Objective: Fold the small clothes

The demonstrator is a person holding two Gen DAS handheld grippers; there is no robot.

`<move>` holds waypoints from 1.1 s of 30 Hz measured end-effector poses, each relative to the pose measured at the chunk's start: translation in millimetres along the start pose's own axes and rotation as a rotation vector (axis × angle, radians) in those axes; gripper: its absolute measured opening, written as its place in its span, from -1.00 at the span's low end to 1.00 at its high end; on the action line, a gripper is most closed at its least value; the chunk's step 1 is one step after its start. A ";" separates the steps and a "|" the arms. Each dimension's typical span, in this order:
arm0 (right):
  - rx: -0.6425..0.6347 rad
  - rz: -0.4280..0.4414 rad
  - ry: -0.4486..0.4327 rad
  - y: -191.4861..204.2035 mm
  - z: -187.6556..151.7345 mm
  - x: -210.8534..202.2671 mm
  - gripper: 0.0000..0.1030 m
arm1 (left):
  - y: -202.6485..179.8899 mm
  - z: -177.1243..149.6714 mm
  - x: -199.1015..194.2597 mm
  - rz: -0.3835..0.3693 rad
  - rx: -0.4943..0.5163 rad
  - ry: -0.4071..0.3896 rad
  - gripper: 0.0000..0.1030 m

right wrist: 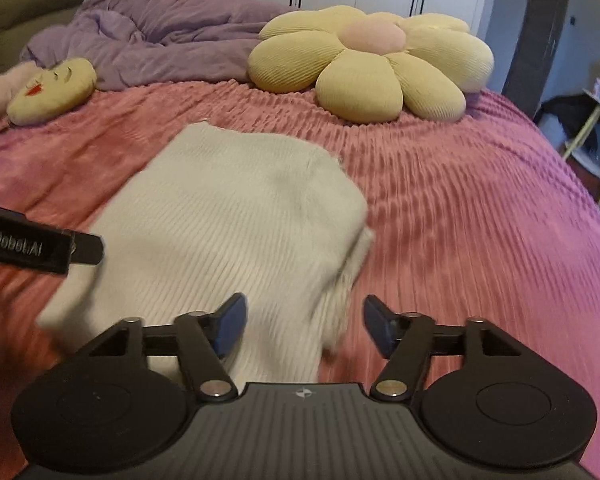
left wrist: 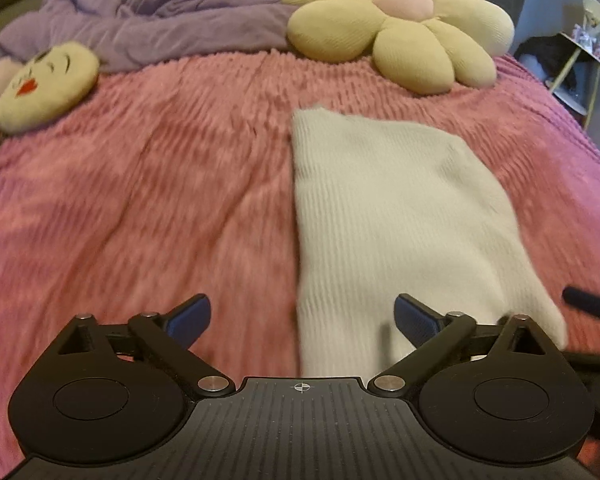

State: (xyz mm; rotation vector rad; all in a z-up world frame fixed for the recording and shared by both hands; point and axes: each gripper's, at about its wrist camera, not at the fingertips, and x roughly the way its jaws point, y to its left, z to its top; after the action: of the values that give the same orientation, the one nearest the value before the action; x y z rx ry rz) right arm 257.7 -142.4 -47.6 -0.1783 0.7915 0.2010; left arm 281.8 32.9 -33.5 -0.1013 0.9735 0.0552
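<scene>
Lying flat, folded cream ribbed garment [left wrist: 384, 208], blurred edges

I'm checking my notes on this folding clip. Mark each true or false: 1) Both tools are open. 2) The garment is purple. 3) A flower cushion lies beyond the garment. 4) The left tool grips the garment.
1) True: the left tool and right tool are both open.
2) False: the garment is cream; the blanket is purple.
3) True: the flower cushion lies beyond it.
4) False: its pads press on nothing.
</scene>
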 end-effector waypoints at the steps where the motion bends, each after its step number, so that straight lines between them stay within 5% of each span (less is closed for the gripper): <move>1: -0.013 -0.023 0.044 2.7 -7.3 -1.0 0.48 | -3.1 -4.8 0.3 0.008 0.010 0.030 0.97; 4: -0.015 -0.050 0.101 4.0 -22.2 -3.2 0.48 | -10.5 -21.1 -1.9 0.040 0.052 0.112 0.97; 10: 0.082 -0.065 0.170 -0.9 -39.5 -47.4 0.92 | -5.8 -51.0 -53.1 -0.003 -0.013 0.064 0.97; 19: 0.176 0.017 0.207 4.5 -50.8 -97.8 0.92 | -9.9 -54.7 -106.1 0.052 0.028 -0.023 1.00; 33: 0.122 -0.053 0.145 27.8 -29.6 -121.0 0.92 | -9.0 -54.8 -122.4 0.090 0.049 -0.017 1.00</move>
State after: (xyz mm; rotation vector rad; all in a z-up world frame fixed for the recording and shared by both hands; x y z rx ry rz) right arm 147.7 -135.9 16.8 -0.0988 0.9396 0.0900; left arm 168.8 17.7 37.8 -0.0117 0.9613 0.1151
